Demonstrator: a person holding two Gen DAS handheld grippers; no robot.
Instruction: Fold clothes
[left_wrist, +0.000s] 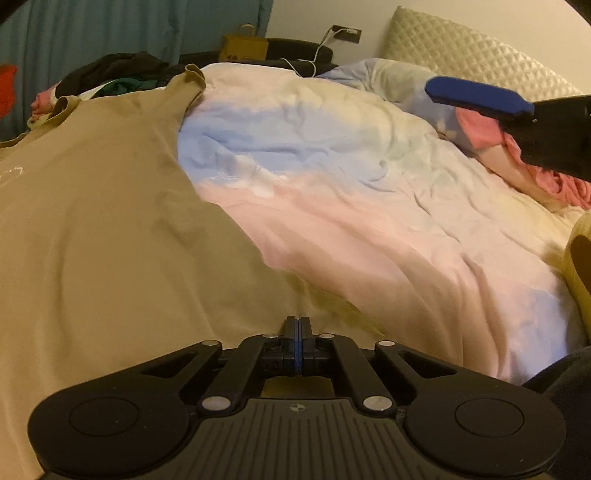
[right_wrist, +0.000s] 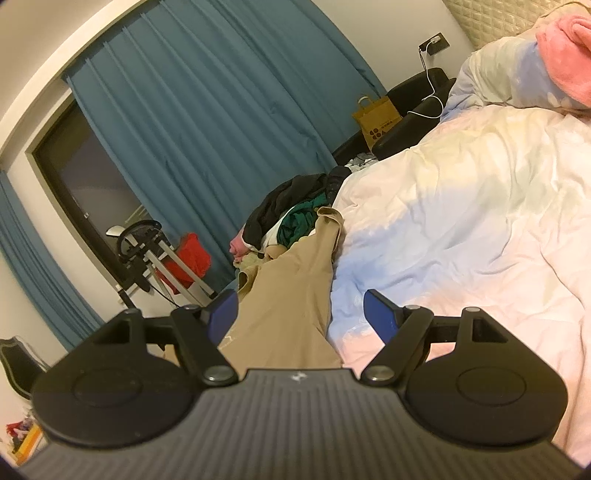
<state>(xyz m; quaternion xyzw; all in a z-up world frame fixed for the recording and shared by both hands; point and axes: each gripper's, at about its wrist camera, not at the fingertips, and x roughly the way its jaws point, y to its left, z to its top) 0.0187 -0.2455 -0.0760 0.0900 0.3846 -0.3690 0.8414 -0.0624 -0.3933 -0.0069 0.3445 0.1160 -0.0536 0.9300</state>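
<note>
I see tan shirt (left_wrist: 92, 221) spread at frame left on duvet (left_wrist: 332, 184); its white print unreadable. Left gripper (left_wrist: 298, 325) clamped at shirt's hem, pinch hidden. Right gripper (right_wrist: 299, 314) wide, empty. Bag (right_wrist: 378, 120) logo illegible.

Cannot tell whether the left gripper (left_wrist: 297, 322), fingers pressed together at the tan garment (left_wrist: 92, 229), pinches any cloth; hem hidden behind its black body. Garment's left part cut off by the left wrist view's edge, its pale print (left_wrist: 11, 173) too small to read. Right gripper (left_wrist: 476, 94) seen only in part there, one blue finger showing, the rest cut off at the right edge. Pile of dark clothes (right_wrist: 291, 206) too tangled to tell apart. Print on the paper bag (right_wrist: 378, 120) unreadable.
</note>
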